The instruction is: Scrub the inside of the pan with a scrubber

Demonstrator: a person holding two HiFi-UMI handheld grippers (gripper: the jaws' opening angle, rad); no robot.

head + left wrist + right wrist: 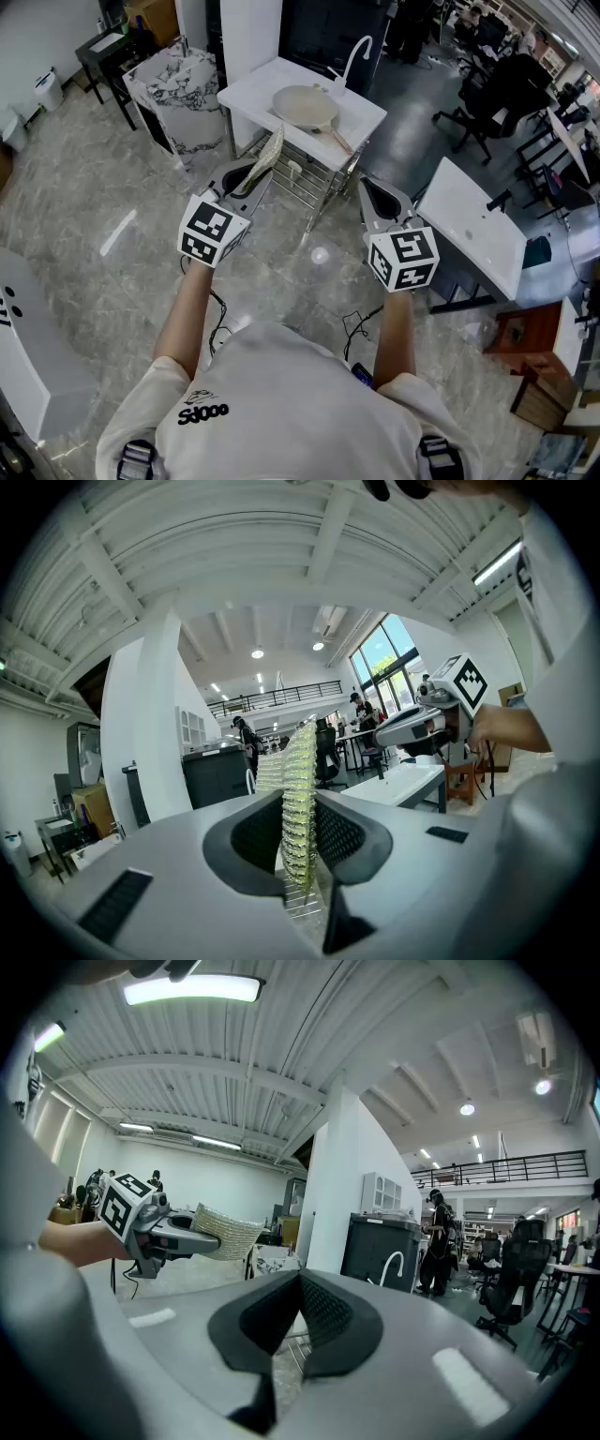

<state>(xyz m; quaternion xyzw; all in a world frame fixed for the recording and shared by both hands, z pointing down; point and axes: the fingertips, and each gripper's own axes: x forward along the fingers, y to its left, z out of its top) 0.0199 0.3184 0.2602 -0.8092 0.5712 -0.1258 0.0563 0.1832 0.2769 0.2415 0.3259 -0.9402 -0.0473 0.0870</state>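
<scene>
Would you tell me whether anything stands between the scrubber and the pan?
Nothing visible does. The scrubber, clamped in the left tool, is held short of the table. The pan lies uncovered on it, with only open air between them.

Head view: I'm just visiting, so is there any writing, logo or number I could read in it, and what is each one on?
"SJOOO", or close to it: stylised black print on the back of the person's white shirt.
Black marks on the white panel at the left edge: cut off by the frame, unreadable.
Marker cubes: black-and-white square patterns only, no letters or numbers.
Nothing else is legible.
</scene>
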